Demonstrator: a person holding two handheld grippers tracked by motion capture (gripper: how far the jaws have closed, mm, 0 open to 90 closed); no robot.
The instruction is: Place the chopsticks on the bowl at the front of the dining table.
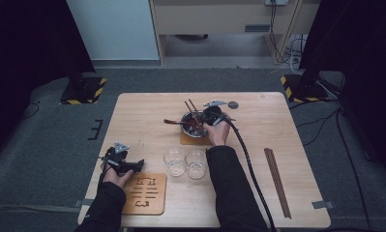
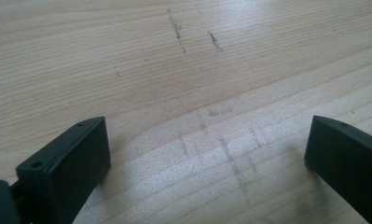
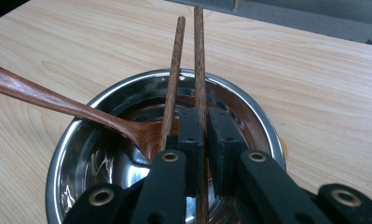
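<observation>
Where right tongs (image 3: 201, 140) clamp chopstick (image 3: 200, 70), lower end hidden.

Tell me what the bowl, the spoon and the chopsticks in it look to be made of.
The bowl looks like polished steel: shiny, with mirror-like reflections inside. The spoon seems to be dark reddish wood with a smooth, slightly glossy finish. The chopsticks also look wooden, brown, with faint grain and a duller surface.

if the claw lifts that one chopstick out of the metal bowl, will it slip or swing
Probably stiff: the chopstick is straight wood. It may pivot or slide, since the right claw pinches a thin, smooth stick near one end. It looks light; the second chopstick beside it in the bowl could get nudged.
</observation>
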